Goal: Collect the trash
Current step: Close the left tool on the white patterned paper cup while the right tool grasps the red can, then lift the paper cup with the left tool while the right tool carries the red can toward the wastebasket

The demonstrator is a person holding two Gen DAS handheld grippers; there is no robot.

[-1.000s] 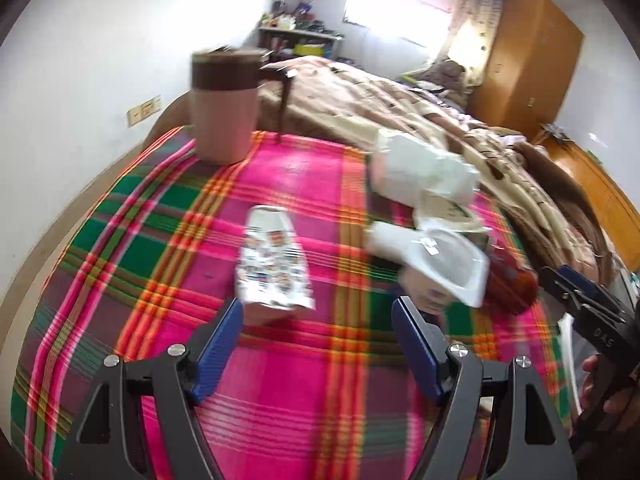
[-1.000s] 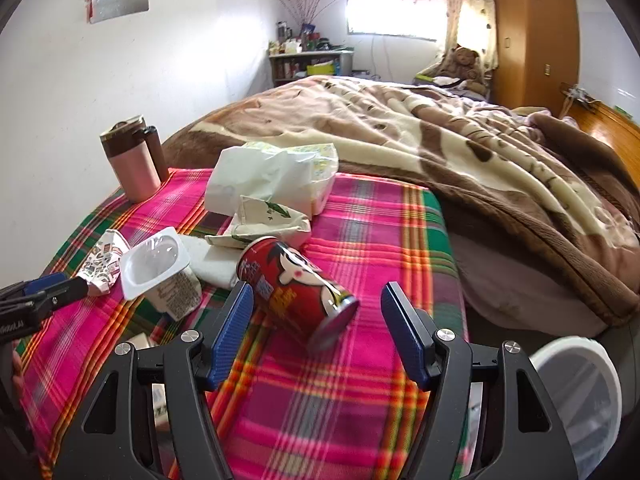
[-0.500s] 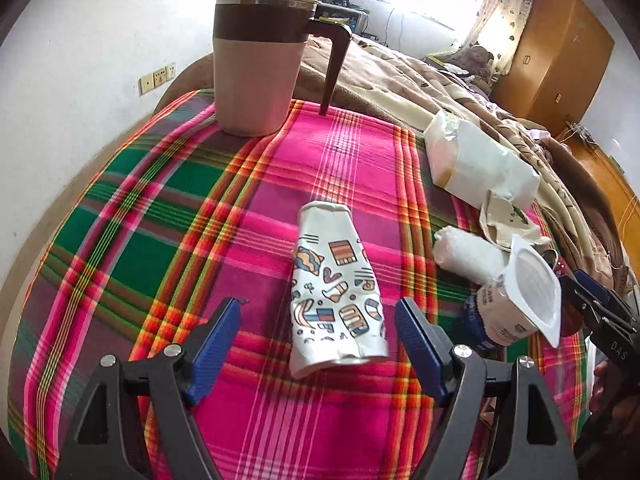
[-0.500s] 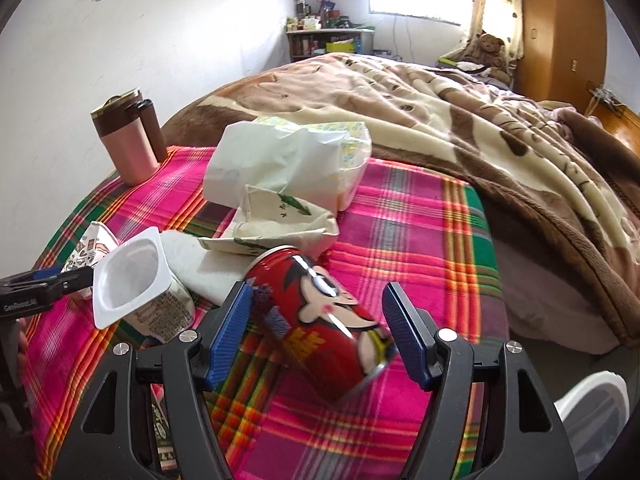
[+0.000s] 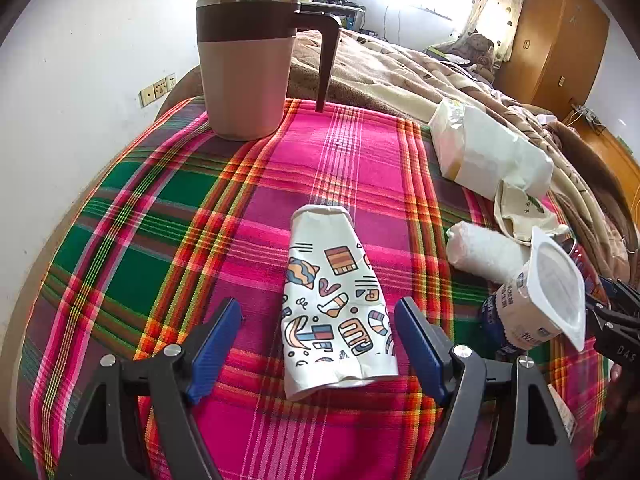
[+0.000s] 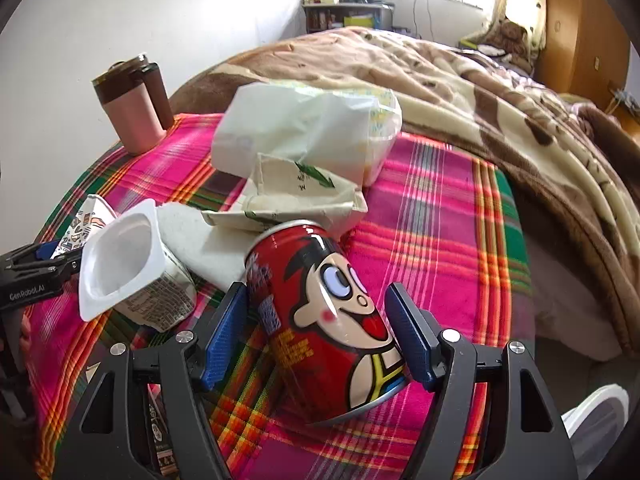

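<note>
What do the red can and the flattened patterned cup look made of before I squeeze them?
Red can: likely thin metal, glossy printed wall, bare silvery rim. Patterned cup: apparently paper, matte print, creased and crushed flat.

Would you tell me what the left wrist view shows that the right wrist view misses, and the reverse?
Left only: the whole flattened paper cup between the open left tool, and a wall socket.
Right only: the red can lying between the right tool, pads not clearly pressing.
Both: pink mug, yogurt cup, white bags, plaid cloth.
</note>
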